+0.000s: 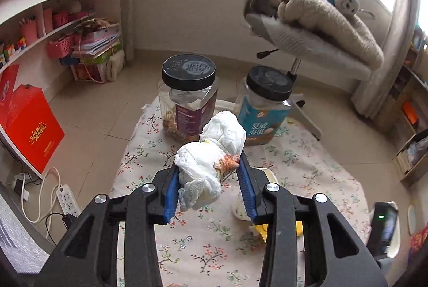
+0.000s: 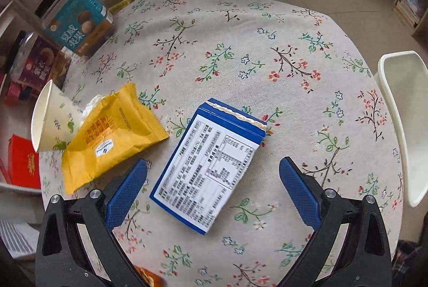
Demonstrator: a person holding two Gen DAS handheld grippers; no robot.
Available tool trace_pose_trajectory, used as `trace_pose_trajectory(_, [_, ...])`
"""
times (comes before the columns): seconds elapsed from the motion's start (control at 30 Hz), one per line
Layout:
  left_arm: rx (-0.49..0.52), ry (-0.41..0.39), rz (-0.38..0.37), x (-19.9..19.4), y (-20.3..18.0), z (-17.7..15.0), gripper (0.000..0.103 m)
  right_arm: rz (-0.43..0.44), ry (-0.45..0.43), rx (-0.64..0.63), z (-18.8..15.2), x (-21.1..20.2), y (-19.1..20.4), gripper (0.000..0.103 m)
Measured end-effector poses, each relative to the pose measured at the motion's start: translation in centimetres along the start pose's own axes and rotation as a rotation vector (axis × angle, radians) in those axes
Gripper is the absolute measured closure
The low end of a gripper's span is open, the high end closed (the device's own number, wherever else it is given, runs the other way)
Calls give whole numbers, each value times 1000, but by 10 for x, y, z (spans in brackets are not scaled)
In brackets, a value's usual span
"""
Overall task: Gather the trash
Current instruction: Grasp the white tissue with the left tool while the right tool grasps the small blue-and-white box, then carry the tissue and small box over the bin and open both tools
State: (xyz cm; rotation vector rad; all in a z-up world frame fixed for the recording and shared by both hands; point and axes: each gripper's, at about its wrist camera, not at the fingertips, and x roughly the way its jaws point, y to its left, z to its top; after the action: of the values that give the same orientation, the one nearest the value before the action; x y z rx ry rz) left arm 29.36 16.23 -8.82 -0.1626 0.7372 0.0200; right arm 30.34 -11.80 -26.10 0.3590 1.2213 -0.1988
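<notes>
Above the counter [image 1: 307, 169], left claw [image 1: 210, 166] pinches a tissue wad [image 1: 214, 153], soft and light; right claw [image 2: 212, 180], open, straddles a stiff, light box [image 2: 211, 166], best gripped across its long edges

Open cloth on the right, clutter on the left and far edge

Under the right claw [image 2: 213, 189] a blue box [image 2: 208, 166] lies flat between the wide-apart jaws; beyond and right of it the floral tabletop [image 2: 267, 27] is bare as far as the white bin [image 2: 404, 123] at the right edge. Left of the box, a yellow wrapper [image 2: 112, 137] and a tipped paper cup [image 2: 50, 121] crowd the way. Two black-lidded jars [image 1: 187, 97] stand at the far left corner, with a chair [image 1: 315, 46] behind them. The left claw [image 1: 211, 180], filled by a crumpled white wad [image 1: 214, 153], hangs above the cloth.
</notes>
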Motion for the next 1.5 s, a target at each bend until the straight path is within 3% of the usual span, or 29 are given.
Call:
trace_pose_trajectory(0.1, [6, -9, -12, -13, -1, 0, 64, -44, -17, -2, -5, 6, 10, 13])
trace_pose_trajectory(0.13, [7, -10, -11, -15, 1, 0, 64, -49, -34, -27, -6, 3, 13, 29])
trace_pose_trajectory(0.2, [3, -6, -14, -17, 5, -1, 64, -30, -46, -65, -7, -3, 16, 44])
trace_pose_trajectory(0.23, [-1, 2, -14, -17, 7, -1, 64, -13, -38, -66, -6, -6, 14, 47])
trace_pose_trajectory(0.5, [-20, -11, -28, -27, 8, -6, 64, 88, -140, -128, 4, -76, 1, 49])
trace_pose_trajectory(0.83, [43, -74, -39, -50, -33, -11, 64, 128, -343, -219, 15, -171, -30, 49])
trace_pose_trajectory(1.0, [83, -78, -39, -51, -57, -18, 64, 85, -442, -210, 20, -185, -63, 48])
trace_pose_trajectory(1.5, [203, -64, -108, -47, -141, -42, 64, -113, -567, 96, 40, -203, -218, 48])
